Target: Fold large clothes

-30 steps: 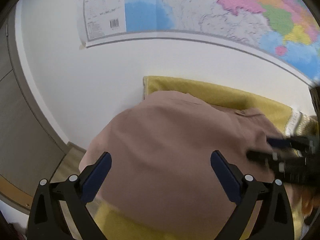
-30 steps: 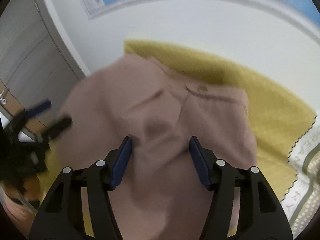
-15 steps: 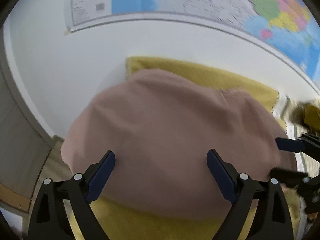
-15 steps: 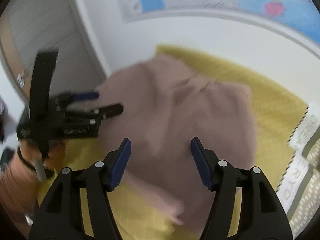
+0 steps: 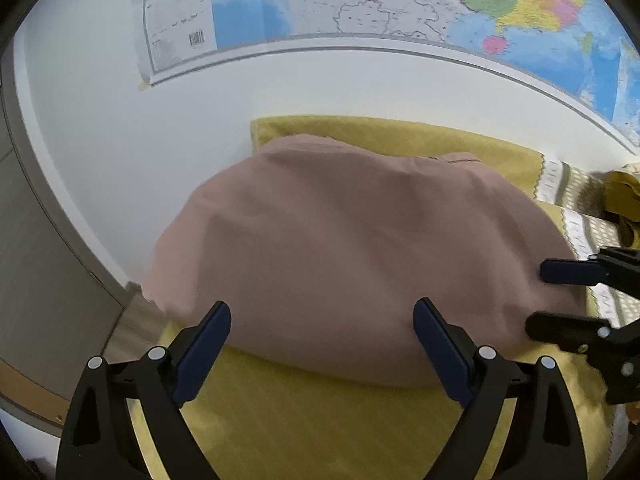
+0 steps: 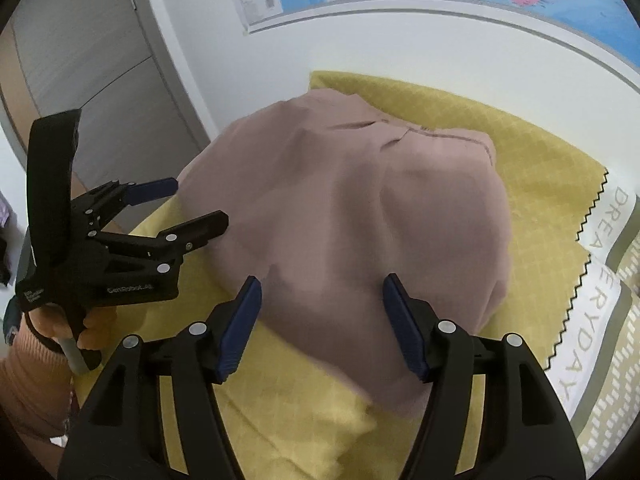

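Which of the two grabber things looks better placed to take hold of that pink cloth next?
Probably the left. The left gripper sits open right at the side edge of the pinkish garment, while the right gripper, also open, faces the broad middle, where no edge shows between its fingers.

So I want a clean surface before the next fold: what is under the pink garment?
The pink garment lies on a yellow cloth, which shows around its edges. Whatever sits beneath the garment's middle is covered and cannot be seen.
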The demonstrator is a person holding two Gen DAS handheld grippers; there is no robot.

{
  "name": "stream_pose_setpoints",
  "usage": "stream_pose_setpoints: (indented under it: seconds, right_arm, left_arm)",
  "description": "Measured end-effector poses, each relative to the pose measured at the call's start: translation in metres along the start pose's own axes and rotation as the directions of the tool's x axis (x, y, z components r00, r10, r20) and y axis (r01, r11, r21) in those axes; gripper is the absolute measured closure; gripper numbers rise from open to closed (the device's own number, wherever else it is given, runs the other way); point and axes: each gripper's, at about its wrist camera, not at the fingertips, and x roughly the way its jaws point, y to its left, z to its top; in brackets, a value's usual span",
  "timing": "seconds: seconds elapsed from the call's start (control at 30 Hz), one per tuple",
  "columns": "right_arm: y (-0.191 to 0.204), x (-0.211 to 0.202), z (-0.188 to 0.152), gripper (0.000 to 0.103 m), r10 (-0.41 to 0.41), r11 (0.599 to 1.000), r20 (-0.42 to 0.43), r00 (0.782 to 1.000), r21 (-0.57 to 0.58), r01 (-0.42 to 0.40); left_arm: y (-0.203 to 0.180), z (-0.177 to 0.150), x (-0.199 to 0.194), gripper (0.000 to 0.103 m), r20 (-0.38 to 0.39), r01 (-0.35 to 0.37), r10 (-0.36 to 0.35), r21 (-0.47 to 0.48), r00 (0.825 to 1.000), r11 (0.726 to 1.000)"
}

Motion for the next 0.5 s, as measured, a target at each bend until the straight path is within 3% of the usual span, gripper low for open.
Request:
stream_pose_setpoints:
  seconds: [0.13, 0.2, 0.5]
  right_arm:
    - [0.001, 0.002, -0.007, 0.041, -0.043, 0.999, -0.024, 0.999, -0.016, 0.043]
    - [-0.001, -0.003, -0.006, 0.04, -0.042, 0.999, 0.002, 0.999, 0.011, 0.042]
    - [0.016, -0.034, -0.026, 0.024, -0.054, 0.998, 0.086, 0.995, -0.007, 0.055]
  left_arm:
    - [-0.004, -0.008, -0.005, 0.014, -0.002, -0.022, 0.022, 0.014, 1.0, 1.0]
    - [-0.003, -0.009, -0.01, 0.01, -0.002, -0.025, 0.025, -0.002, 1.0, 1.0]
    - [-0.014, -0.016, -0.05, 0.007, 0.071, -0.031, 0.036, -0.063, 0.997, 0.998]
